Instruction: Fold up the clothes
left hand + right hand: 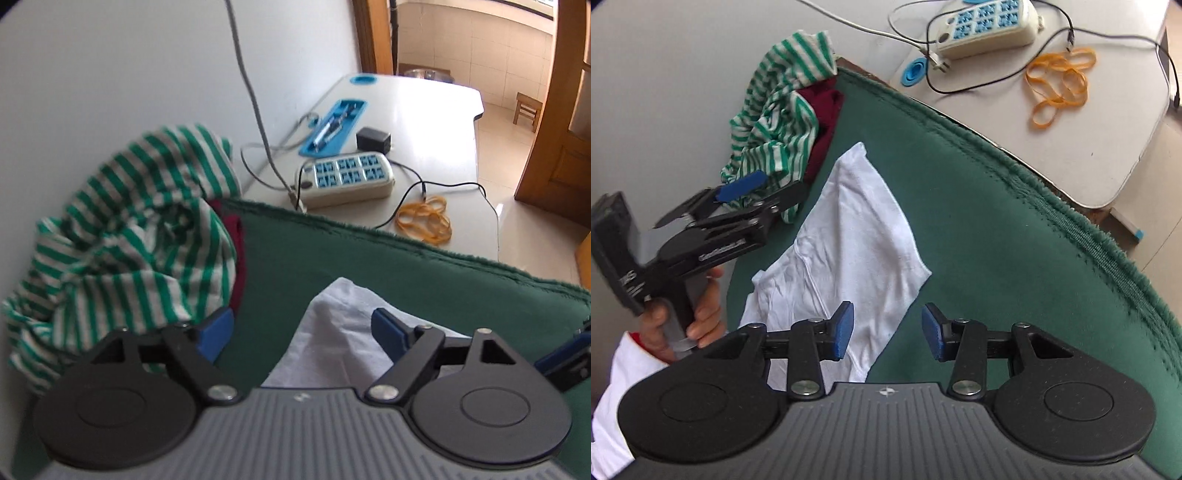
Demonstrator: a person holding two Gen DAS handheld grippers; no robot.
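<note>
From the right wrist alone, a hand (683,314) shows; both grippers (303,332) (886,328) gape empty over the white garment (849,236).

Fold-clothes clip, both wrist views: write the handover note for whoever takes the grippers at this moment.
Left gripper: open, empty, over the near end of the white garment.
Right gripper: open, empty, at that garment's near edge.
White garment lies partly folded and creased on the green cloth.
Striped green-and-white garment sits crumpled at the cloth's far left, on top of a dark red garment.
Done: apparently only a rough fold of the white piece.
Left: finish it, then fold the striped and red ones.
</note>
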